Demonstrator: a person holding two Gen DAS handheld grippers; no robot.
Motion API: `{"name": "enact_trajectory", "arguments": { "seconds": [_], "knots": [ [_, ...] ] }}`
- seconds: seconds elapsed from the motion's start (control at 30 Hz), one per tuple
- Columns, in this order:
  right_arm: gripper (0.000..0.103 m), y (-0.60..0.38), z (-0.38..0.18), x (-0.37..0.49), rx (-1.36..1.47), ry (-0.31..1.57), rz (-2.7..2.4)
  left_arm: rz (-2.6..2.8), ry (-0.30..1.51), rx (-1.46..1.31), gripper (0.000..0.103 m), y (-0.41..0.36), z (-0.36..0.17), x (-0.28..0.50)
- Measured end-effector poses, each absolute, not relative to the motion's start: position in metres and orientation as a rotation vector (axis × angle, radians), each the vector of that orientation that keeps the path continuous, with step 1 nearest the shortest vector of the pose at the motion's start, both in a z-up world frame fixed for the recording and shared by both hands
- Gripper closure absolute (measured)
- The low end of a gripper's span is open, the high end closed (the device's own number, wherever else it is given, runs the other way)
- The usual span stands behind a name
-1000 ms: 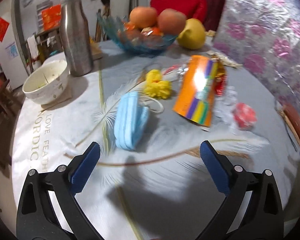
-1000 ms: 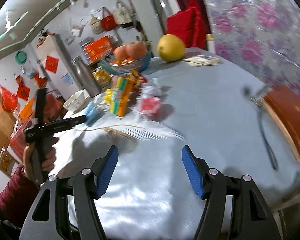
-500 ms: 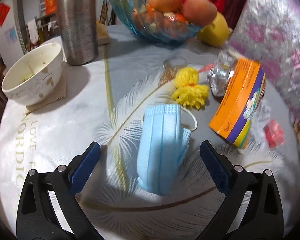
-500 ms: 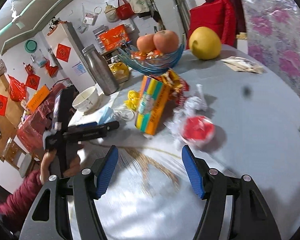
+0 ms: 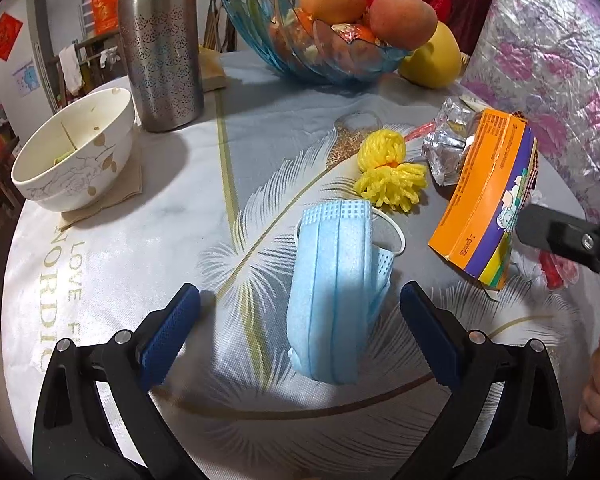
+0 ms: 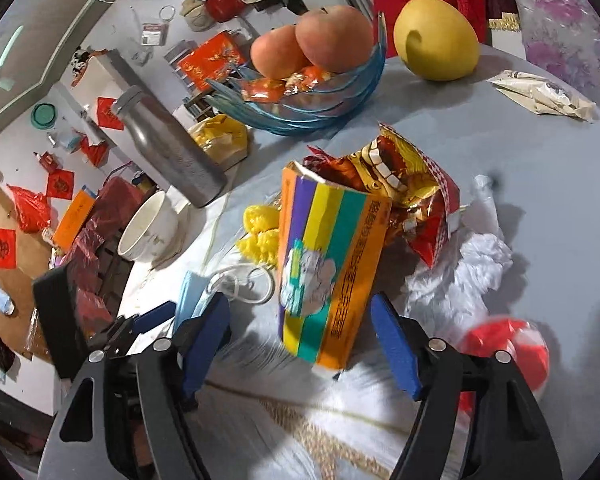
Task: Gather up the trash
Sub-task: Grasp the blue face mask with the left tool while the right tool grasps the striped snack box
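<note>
A round table (image 5: pixel 112 240) under a pale feather-print cloth carries both the meal's leftovers and the trash to be collected. Left of the blue face mask (image 5: pixel 332 280) stand a used white bowl (image 5: pixel 76 156) and a steel bottle (image 5: pixel 162 40); behind it sit a yellow yarn pompom (image 5: pixel 388 172) and a glass fruit bowl (image 5: pixel 328 56).

The left gripper (image 5: pixel 300 320) hangs spread wide, holding nothing, its blue pads either side of the mask's near end. The mask looks featherlight, soft and limp; it would likely fold under a pinch, so the bunched pleats in the middle seem a surer hold than the thin ear loops.

Right of the mask, the orange striped carton (image 6: pixel 332 276) leans half-upright with foil snack wrappers (image 6: pixel 404 188) stuffed in its open top. The right gripper (image 6: pixel 300 336) is also spread and empty, bracketing the carton's lower end. Thin card of that kind probably dents easily; a grip across its narrow sides looks safest.

Farther right lie crumpled white plastic (image 6: pixel 476 264) and a red wrapper (image 6: pixel 504 340). The smooth cloth may let items slide. Red paper decorations crowd the room's walls.
</note>
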State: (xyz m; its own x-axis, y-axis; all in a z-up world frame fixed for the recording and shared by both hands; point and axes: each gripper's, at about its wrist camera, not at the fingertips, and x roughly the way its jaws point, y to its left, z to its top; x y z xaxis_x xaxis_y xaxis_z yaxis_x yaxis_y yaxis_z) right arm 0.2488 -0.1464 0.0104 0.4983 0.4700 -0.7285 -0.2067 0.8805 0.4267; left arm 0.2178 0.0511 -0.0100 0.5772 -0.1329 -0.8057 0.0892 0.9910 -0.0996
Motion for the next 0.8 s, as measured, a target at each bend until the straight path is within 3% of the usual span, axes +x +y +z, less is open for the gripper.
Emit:
{"name": "enact_trajectory", "arguments": {
  "seconds": [0.3,0.33,0.37,0.63,0.73,0.8],
  "knots": [
    [0.025,-0.136,0.004,0.268,0.256,0.922,0.342,-0.120,0.957,-0.009,0.007,0.045,-0.013,0.221],
    [0.046,-0.136,0.005,0.268,0.251,0.911,0.341,-0.120,0.957,-0.010,0.007,0.046,-0.013,0.221],
    [0.056,-0.136,0.004,0.268,0.257,0.911,0.363,-0.120,0.956,-0.012,0.007,0.046,-0.013,0.221],
    [0.055,-0.161,0.034,0.236,0.310,0.765,0.401,-0.176,0.909,-0.110,0.007,0.056,-0.006,0.219],
    [0.054,-0.167,0.034,0.223,0.315,0.763,0.408,-0.195,0.892,-0.082,0.016,0.050,-0.004,0.218],
    [0.054,-0.170,0.036,0.213,0.318,0.763,0.417,-0.209,0.891,-0.054,0.031,0.044,-0.004,0.217]
  ]
}}
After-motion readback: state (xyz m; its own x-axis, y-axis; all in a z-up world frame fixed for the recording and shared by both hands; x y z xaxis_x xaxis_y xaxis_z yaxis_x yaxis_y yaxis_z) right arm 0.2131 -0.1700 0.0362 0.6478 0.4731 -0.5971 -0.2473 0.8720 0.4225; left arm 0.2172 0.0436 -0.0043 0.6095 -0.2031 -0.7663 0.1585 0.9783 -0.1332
